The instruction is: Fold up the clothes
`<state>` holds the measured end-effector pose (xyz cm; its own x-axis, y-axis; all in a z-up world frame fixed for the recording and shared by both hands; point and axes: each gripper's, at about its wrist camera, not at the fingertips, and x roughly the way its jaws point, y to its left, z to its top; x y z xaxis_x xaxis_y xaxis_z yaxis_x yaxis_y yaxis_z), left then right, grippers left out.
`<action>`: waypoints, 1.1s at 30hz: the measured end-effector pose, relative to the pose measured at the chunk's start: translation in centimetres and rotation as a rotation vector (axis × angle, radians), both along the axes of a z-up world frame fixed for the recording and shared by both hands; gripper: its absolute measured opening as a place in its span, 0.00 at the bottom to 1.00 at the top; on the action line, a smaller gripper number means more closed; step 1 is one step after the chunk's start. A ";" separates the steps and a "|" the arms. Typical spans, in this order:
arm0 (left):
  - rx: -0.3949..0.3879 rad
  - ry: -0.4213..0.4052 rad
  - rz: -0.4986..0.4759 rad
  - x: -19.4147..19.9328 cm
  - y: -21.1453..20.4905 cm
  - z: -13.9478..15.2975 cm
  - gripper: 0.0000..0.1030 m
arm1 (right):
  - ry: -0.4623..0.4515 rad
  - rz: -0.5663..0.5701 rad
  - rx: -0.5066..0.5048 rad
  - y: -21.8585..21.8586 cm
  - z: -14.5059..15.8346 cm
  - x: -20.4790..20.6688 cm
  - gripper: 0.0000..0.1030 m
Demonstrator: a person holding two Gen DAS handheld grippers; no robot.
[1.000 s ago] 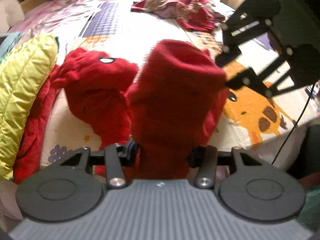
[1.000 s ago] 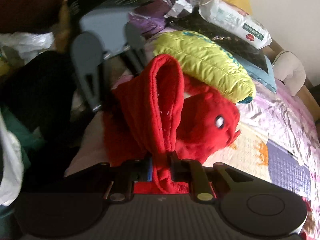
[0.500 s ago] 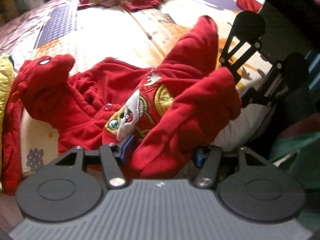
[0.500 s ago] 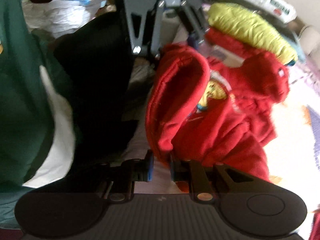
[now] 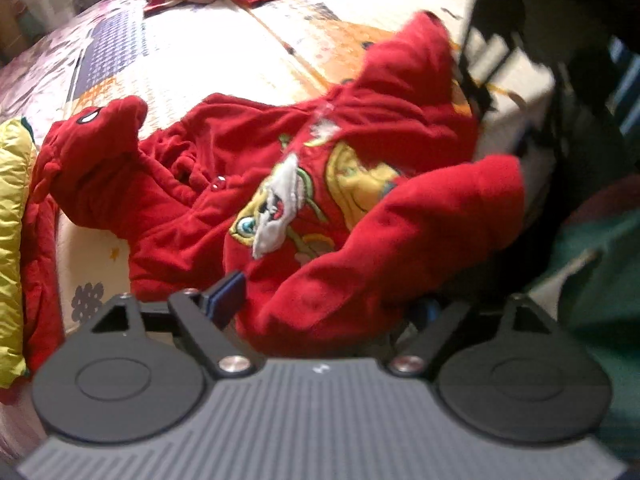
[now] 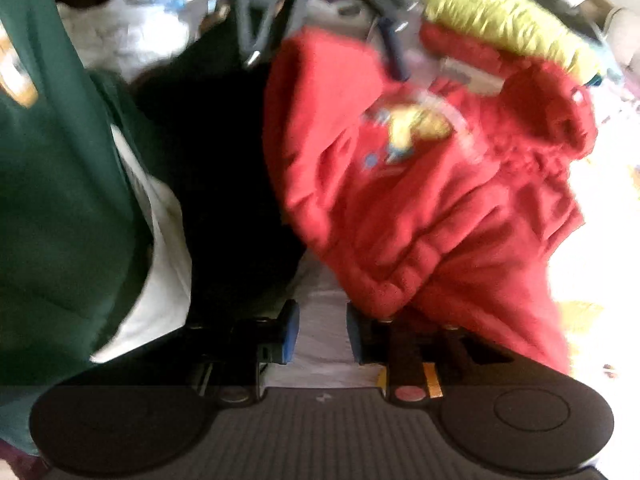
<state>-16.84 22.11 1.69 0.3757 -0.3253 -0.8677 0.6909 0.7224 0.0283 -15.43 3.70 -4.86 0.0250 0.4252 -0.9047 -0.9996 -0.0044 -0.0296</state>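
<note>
- Left wrist view, far left: yellow quilted garment (image 5: pixel 12 240) at the bed edge, red hood with a white eye patch (image 5: pixel 94 120) lying beside it.
- Centre: red hooded jacket (image 5: pixel 280 168) now spread front-up on the patterned bed cover (image 5: pixel 200 60), cartoon patch showing; half a second ago still bunched and held up by a sleeve.
- Near edge: left claw (image 5: pixel 328 300) opening wide, near sleeve (image 5: pixel 400 248) lying loose between the pads, no longer pinched.
- Right wrist view, left side: green clothing of the person (image 6: pixel 60 160) and a dark garment beside it.
- Lower centre: right claw (image 6: pixel 322 332) opening, pads apart with nothing between; jacket hem just right of the right pad, released.
- Judgement: laying-out looks finished; sleeves not yet folded in, so folding proper likely comes next.
</note>
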 end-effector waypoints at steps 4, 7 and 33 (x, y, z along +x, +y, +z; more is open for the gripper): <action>-0.009 -0.004 -0.030 -1.5 1.0 0.4 0.94 | -0.007 -0.052 0.142 -0.2 3.2 1.6 0.29; -0.018 0.011 -0.046 -2.1 1.4 0.3 0.95 | 0.000 -0.080 0.233 0.4 4.6 3.1 0.29; 0.035 -0.137 0.683 12.7 11.4 -1.8 0.96 | 0.037 -0.323 0.320 2.6 -2.3 9.2 0.45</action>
